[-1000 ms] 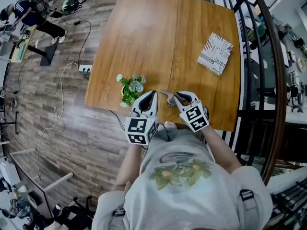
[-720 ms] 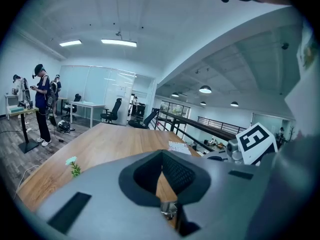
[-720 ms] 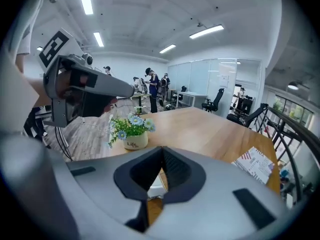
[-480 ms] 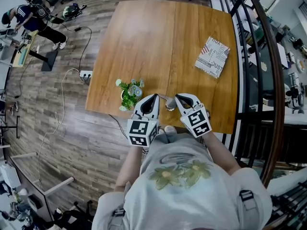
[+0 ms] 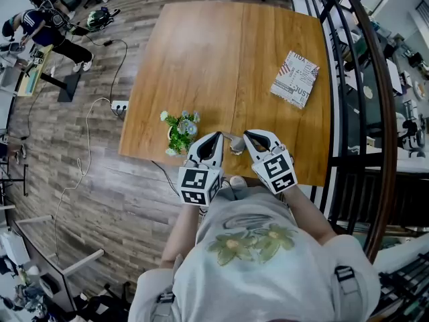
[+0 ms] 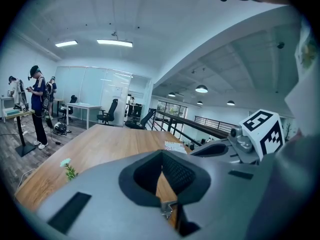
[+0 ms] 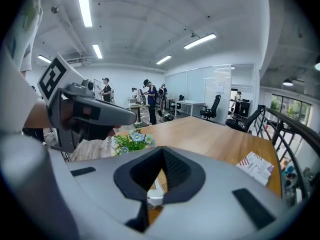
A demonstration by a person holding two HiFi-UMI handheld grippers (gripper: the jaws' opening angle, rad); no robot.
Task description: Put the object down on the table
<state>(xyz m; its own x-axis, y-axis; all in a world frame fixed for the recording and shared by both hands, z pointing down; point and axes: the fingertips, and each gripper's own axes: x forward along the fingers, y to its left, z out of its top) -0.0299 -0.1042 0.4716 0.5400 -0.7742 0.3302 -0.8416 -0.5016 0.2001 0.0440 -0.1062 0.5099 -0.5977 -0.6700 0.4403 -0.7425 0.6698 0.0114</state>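
Hovering at the table's near edge, we have left gripper and right gripper pressed shut, small silvery object between their tips, plant just left, open wood toward the booklet.

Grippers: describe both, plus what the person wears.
The left gripper and right gripper are light grey shells tapering to two jaws lined with black ribbed pads. Each carries a white cube with black square markers. The person wears a pale grey short-sleeved T-shirt with a floral print.
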